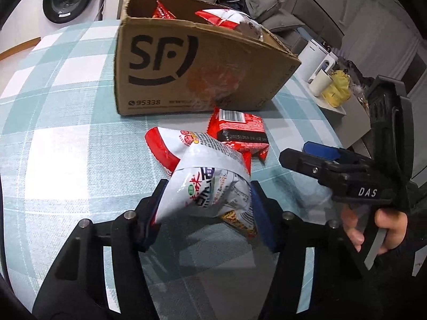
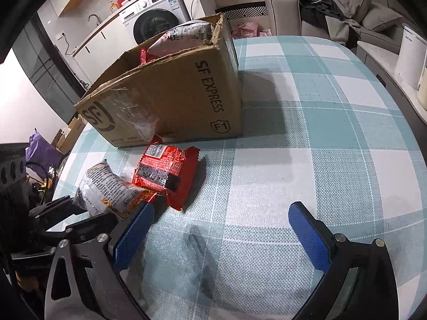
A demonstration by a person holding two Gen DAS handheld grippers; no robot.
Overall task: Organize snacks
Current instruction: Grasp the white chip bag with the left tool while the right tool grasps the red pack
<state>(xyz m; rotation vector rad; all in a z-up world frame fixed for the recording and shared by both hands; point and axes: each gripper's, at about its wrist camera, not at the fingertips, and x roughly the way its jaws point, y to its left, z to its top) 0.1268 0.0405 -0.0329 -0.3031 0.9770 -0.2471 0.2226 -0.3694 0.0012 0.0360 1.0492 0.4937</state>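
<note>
Crinkled foil bulges between my left gripper's [image 1: 205, 208] blue ribbed pads, which pinch the white bag [image 1: 210, 184] just above the checked tablecloth [image 1: 66, 144]. My right gripper [image 2: 229, 229] gapes empty over the weave. Beside the bag lies a glossy red pack [image 1: 237, 133], just before the creased cardboard box [image 1: 186, 72].

The open brown cardboard box [image 1: 170, 80] hides all but the tops of the red-and-white snack packets [image 1: 226, 20] inside it. The crumpled white printed snack bag [image 1: 208, 186] covers most of another red-and-white packet [image 1: 165, 146] lying behind it. Print on the flat red foil packet [image 2: 165, 170] is too small to read.
</note>
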